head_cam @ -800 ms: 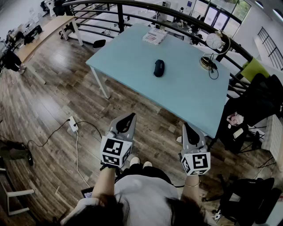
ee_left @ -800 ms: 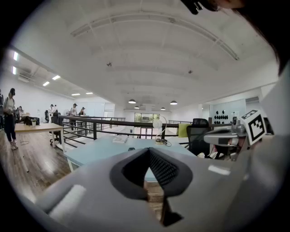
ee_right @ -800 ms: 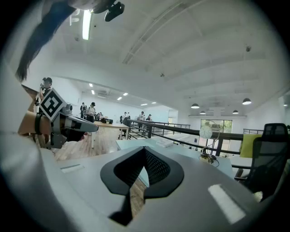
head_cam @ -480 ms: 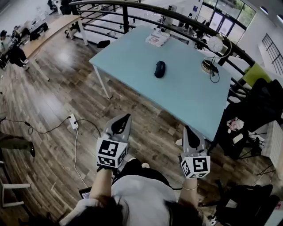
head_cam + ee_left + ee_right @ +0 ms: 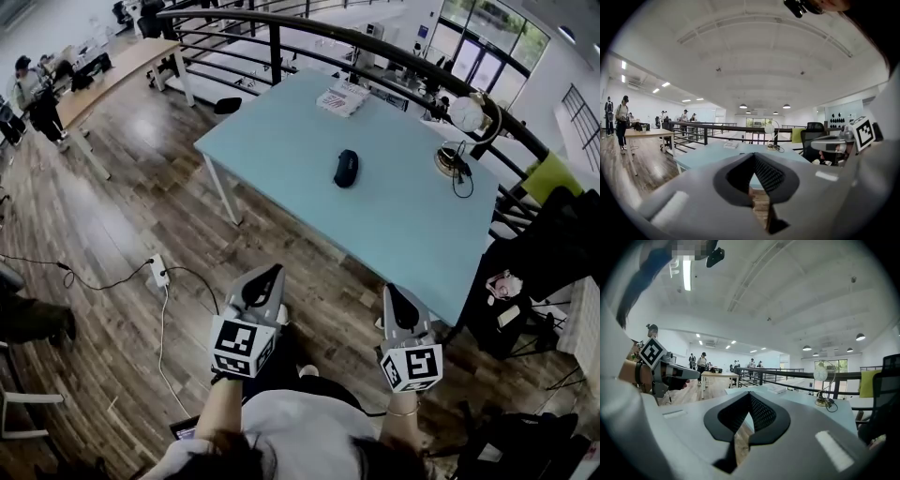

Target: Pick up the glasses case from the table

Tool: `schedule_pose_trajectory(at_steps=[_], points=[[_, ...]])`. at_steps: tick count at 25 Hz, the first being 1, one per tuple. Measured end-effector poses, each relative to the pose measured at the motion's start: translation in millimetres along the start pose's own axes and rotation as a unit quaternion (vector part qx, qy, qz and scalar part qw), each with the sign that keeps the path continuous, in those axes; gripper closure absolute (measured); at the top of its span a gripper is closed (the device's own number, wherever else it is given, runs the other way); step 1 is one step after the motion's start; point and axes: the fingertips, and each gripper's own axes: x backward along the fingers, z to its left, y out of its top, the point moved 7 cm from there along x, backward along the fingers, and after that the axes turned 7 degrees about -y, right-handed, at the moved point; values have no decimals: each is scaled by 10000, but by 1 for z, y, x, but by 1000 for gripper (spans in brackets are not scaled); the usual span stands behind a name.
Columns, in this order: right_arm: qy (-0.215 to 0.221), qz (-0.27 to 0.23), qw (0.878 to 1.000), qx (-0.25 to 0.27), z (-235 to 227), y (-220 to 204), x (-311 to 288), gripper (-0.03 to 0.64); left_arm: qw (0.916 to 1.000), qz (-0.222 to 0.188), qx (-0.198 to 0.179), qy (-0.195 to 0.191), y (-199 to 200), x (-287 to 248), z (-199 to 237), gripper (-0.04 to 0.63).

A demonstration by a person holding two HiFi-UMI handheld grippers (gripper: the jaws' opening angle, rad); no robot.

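Note:
The glasses case [image 5: 346,168] is a dark oval pouch lying alone near the middle of the light blue table [image 5: 281,141]. Both grippers are held in front of my body over the wooden floor, well short of the table's near edge. The left gripper [image 5: 273,270] points toward the table with its jaws shut and nothing between them. The right gripper [image 5: 391,290] is also shut and empty. In the left gripper view the left gripper [image 5: 753,154] shows closed tips with the table top [image 5: 708,154] beyond. The right gripper [image 5: 750,393] looks the same in the right gripper view. Neither gripper view shows the case.
A printed booklet [image 5: 342,97] lies at the table's far edge and a round-headed desk lamp [image 5: 461,141] with a cord stands at its right. A black railing [image 5: 309,28] runs behind. A power strip [image 5: 159,273] and cable lie on the floor left; dark chairs [image 5: 553,234] crowd the right.
The table and case have slid a little lower and to the right in the head view. Both grippers stay shut and side by side before my body.

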Motion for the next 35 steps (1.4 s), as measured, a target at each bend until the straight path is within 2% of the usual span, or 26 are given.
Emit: schedule_pose_trajectory(at_steps=[5,13,19,26,35], points=[[38,-65,10000,31,7,8,-61,615,10000,-79,-34,-50,8,-30,47,540],[-55,-143,9999,78,28,32,-177,615,9999,-154,-37,-34,37,-74,164,540],[-216,-84,9997,90,43,33,-230,615,9997,-161,-103,-140,46,-100,224,540],[-315,229,9992,123,58,27,-262,615,9996,-24,43,-287,37,-118,258,540],[-485,461,9977,116,35,14,-303,615,9987,125,96,-484,30,-172,279,540]])
